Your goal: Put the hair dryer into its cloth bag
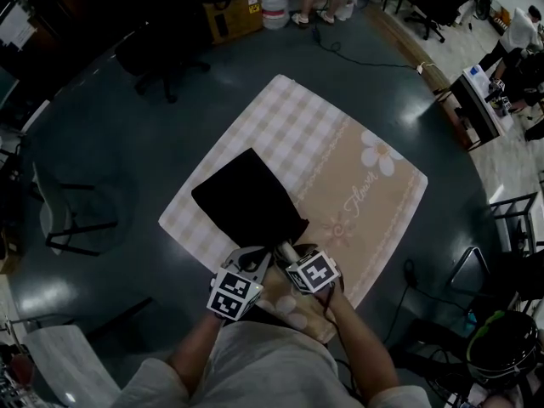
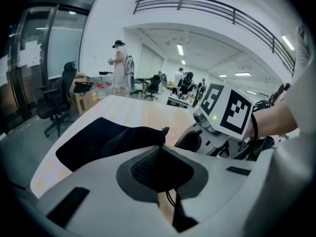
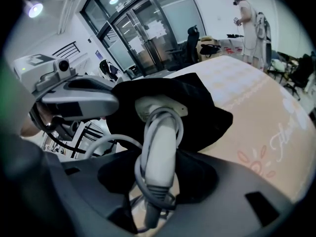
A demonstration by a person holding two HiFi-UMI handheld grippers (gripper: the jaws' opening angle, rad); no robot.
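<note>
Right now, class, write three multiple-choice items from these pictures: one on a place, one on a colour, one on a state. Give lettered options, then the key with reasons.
1. Where does the black cloth bag lie?
A. On a beige checked mat with a flower print
B. On an office chair
C. In a cardboard box

2. What colour is the cord-wrapped plastic hair dryer handle?
A. Red
B. Pale grey
C. Green

3. How is the left hand-held gripper?
A. Open and empty
B. Shut on a cable
C. Shut on the bag's edge

Key: 1 A, the head view shows the bag on the mat; 2 B, the right gripper view shows it pale grey; 3 C, black cloth is pinched between its jaws.
</note>
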